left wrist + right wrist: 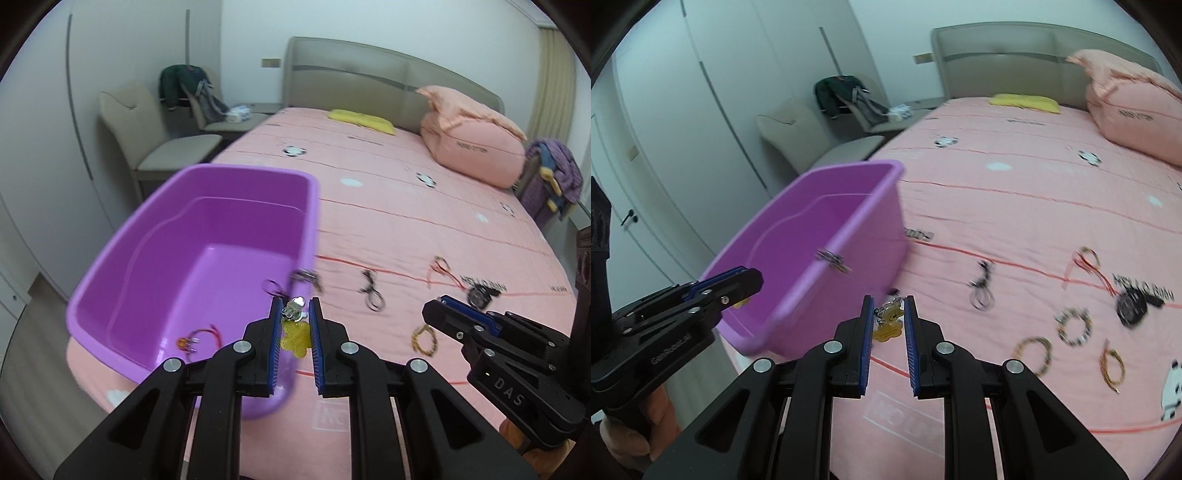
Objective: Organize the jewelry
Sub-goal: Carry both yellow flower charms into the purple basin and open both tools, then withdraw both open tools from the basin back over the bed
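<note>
Two hand-held grippers hang above a bed with a pink quilted cover. The left hand-held gripper is clamped on a yellow flower-shaped plastic charm with a silver clasp, beside the near rim of a purple plastic tub. The right hand-held gripper is clamped on a similar yellow charm, next to the tub's side wall. A red cord bracelet lies inside the tub. Beaded bracelets, black cords and a black watch lie scattered on the cover.
</note>
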Available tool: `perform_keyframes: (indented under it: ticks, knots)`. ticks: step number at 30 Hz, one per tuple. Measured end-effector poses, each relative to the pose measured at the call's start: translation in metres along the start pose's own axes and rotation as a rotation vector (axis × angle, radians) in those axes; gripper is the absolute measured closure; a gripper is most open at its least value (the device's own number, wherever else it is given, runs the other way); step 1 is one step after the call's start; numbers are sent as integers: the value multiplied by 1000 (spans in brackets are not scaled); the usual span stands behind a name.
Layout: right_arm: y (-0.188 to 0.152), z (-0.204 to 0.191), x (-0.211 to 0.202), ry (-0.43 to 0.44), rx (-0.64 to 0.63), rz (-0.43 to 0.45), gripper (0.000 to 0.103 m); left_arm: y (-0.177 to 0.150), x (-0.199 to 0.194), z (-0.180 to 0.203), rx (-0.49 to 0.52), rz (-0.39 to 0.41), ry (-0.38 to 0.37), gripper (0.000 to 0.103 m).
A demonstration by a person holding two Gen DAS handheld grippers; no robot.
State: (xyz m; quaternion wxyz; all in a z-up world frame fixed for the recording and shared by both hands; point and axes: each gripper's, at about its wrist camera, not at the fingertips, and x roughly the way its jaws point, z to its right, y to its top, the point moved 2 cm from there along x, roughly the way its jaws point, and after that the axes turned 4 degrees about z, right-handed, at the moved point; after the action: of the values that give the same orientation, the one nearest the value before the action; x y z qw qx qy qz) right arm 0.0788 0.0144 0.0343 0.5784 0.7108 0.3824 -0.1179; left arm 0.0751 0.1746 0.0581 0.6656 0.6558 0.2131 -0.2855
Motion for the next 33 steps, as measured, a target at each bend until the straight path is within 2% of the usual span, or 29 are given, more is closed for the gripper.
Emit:
perform_keyframes:
  ticks: [5,12,23,24,25,26,27,29,33]
  knots:
    - [25,-40,28,62,-55,-16,87,12,5,-38,-60,3,78,88]
    - [41,-79,71,95,-110,-73,87,13,28,-77,-102,-31,181,88]
    - [43,-101,117,55,-149,-165,87,8,60,-112,-161,-97,219,86]
    - [44,-101,120,58,-145,-173,84,9,62,-115,-166,-104,228,76]
    - [45,-100,122,56,-141,-174,64,9,63,-115,-169,-108,238,68]
    - [46,-100,121,45,-138,-168,53,9,62,-116,-173,-103,246,54]
    - [47,-98,118,28,-134,-147,50,8,60,-118,-179,-91,262,40]
    - [48,-96,115,11,-142,-125,50,7,56,-122,-192,-66,266,28]
    - [49,-92,111,2,-142,-122,49,6,54,-129,-210,-60,281,22]
